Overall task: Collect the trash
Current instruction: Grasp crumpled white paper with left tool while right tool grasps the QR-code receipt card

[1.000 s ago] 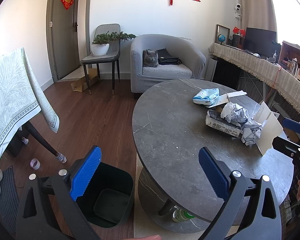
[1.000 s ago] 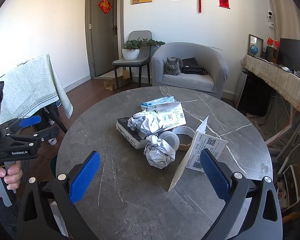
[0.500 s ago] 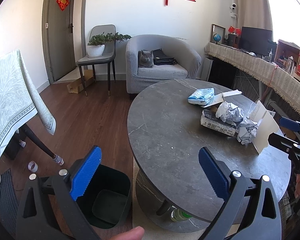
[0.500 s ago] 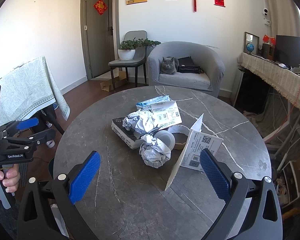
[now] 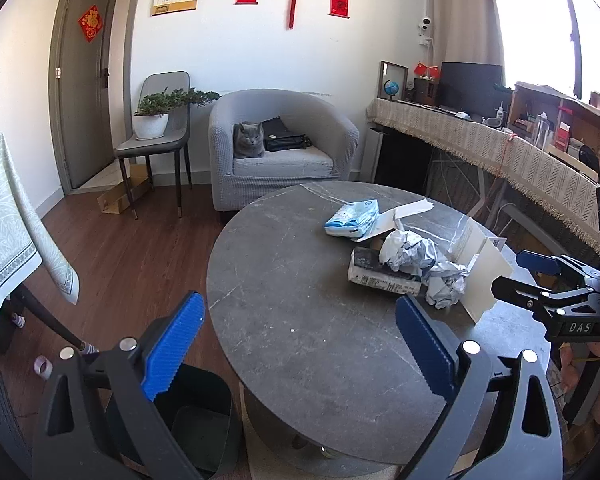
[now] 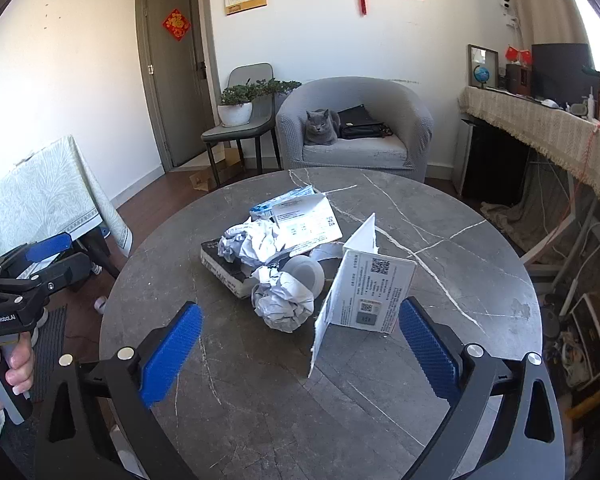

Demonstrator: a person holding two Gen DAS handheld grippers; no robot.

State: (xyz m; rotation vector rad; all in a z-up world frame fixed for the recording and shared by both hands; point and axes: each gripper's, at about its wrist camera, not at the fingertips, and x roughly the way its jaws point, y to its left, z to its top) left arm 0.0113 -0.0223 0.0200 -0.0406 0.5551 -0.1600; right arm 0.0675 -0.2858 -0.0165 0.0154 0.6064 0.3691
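A pile of trash lies on the round grey table [image 6: 440, 208]: a crumpled paper ball [image 6: 282, 300] nearest me, a second crumpled paper [image 6: 252, 242] on a dark flat box [image 6: 220, 266], a white tape roll [image 6: 306, 272], a folded printed card [image 6: 364, 292], a blue-white packet [image 5: 352, 218]. A dark trash bin [image 5: 196, 428] stands on the floor under the table's left edge. My right gripper [image 6: 298, 354] is open and empty, just short of the paper ball. My left gripper [image 5: 298, 350] is open and empty, over the table's near left edge above the bin.
A grey armchair [image 5: 284, 152] with a cat [image 5: 249, 140] stands behind the table. A chair with a potted plant [image 5: 152, 120] is at the left. A cloth-covered table [image 5: 4, 216] is at far left. A long covered sideboard [image 5: 480, 140] runs along the right.
Both grippers have moved forward and risen slightly toward the pile; the trash looks closer in both views. Both stay open and nothing on the table has moved.
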